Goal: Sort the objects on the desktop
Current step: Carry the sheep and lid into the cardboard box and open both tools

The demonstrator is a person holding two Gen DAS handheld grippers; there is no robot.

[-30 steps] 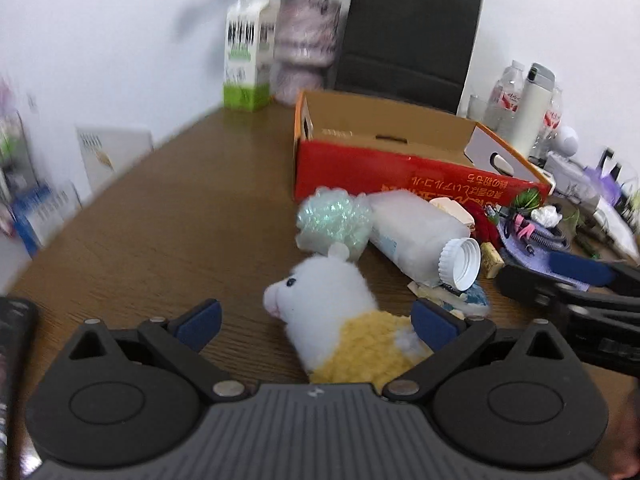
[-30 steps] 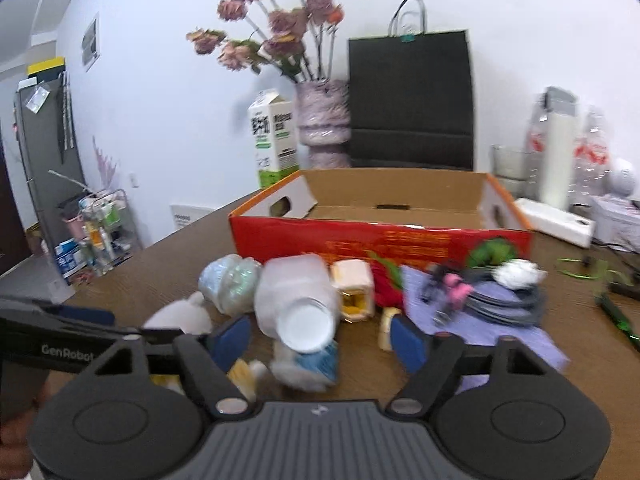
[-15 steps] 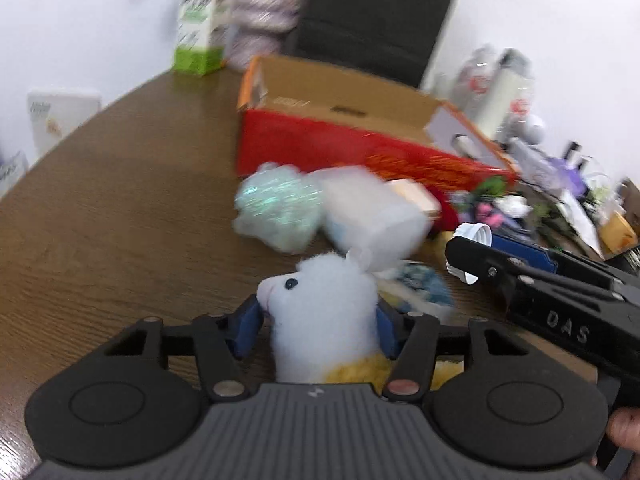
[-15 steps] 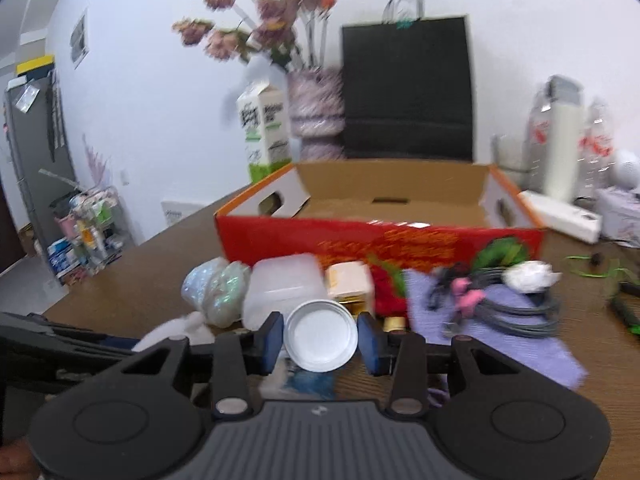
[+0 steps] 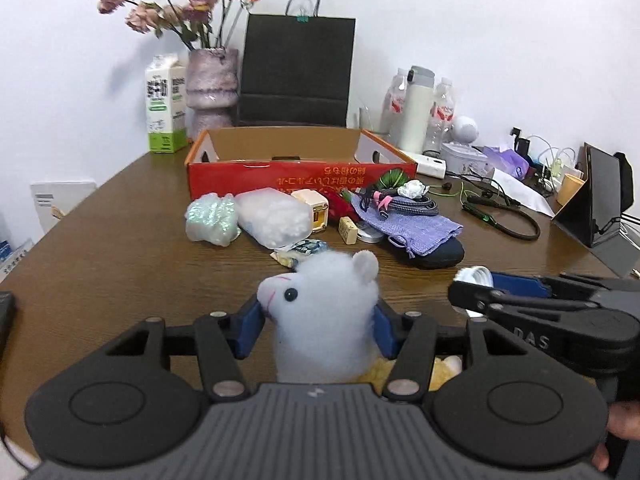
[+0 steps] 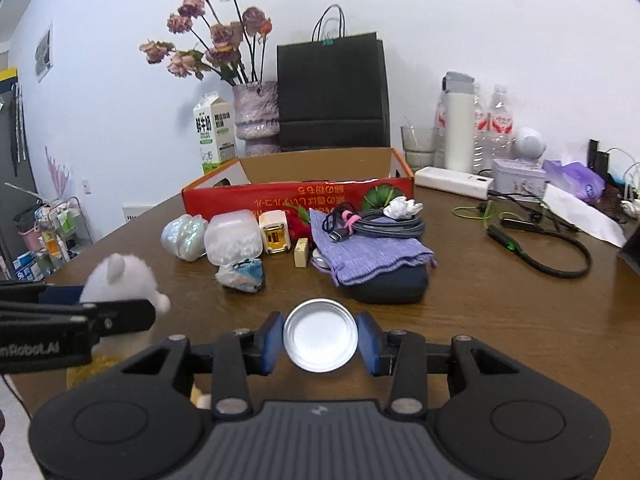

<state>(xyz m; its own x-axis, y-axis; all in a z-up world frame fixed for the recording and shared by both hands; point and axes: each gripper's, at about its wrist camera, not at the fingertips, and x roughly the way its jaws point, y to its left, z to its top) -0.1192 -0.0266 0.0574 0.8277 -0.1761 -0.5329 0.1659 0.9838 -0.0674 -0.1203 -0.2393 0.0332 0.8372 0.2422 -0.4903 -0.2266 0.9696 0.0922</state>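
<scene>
A white plush animal (image 5: 320, 312) with a yellow body sits between the blue pads of my left gripper (image 5: 316, 330), which is shut on its neck. My right gripper (image 6: 320, 342) is shut on a round white screw cap (image 6: 320, 334) held off the table; in the left wrist view that cap (image 5: 474, 276) shows at the tip of the right gripper (image 5: 480, 286). A translucent jar (image 6: 232, 236) of white pellets lies in the pile before an open red cardboard box (image 6: 280, 200). The plush (image 6: 120, 280) also appears at the left of the right wrist view.
The pile holds an iridescent pouch (image 5: 210, 220), a white charger (image 6: 274, 232), a purple cloth (image 6: 368, 248) on a dark case, and coiled cables (image 6: 384, 224). Behind stand a milk carton (image 5: 164, 108), a flower vase (image 5: 210, 88), a black bag (image 5: 296, 72) and bottles (image 6: 480, 124).
Both grippers closed, the left on the plush and the right on the jar's cap, then drew back from the pile. The cap came away; the jar stays on the table.
</scene>
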